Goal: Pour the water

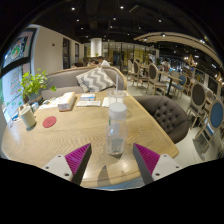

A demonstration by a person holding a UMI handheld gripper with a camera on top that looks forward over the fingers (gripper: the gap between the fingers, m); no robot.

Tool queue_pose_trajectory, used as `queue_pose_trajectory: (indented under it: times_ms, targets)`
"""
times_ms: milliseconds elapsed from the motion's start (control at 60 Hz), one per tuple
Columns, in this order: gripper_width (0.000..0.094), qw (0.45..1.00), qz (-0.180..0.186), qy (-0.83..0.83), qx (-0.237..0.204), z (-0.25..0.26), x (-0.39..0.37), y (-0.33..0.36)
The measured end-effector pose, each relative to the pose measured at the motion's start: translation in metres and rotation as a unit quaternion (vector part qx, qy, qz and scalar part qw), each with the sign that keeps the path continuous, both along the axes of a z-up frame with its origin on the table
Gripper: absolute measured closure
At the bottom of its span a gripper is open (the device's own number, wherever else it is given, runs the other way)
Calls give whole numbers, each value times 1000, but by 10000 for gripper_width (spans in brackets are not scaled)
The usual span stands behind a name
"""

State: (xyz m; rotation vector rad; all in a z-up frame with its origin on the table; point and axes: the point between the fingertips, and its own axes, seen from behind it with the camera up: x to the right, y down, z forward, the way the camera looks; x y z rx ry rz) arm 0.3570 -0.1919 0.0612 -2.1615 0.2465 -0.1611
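A clear plastic water bottle stands upright on the light wooden table, just ahead of the gripper and roughly in line with the gap between its two fingers. The fingers are spread wide apart, their magenta pads facing inward, and neither touches the bottle; the bottle's base sits a little beyond the fingertips. To the left on the table lies a small red round coaster, and further back rest a white box and a flat book. A potted green plant stands at the table's far left edge. Beyond the table is a grey sofa bearing a chevron-patterned cushion, and a dark tufted armchair sits to the right of the table.
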Motion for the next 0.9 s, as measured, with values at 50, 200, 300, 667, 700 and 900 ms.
queue_pose_trajectory:
  times_ms: [50, 200, 300, 667, 700, 900]
  targets:
    - [80, 1000, 3, -1, 10, -6, 9, 17]
    - [86, 999, 17, -4, 33, -23, 22, 58]
    - [250, 999, 22, -8, 39, -33, 27, 73]
    - [527, 999, 17, -43, 27, -33, 29, 81]
    - [528, 998, 16, -50, 23, -33, 28, 82]
    - [527, 991, -5, -136, 8, 8, 27, 91]
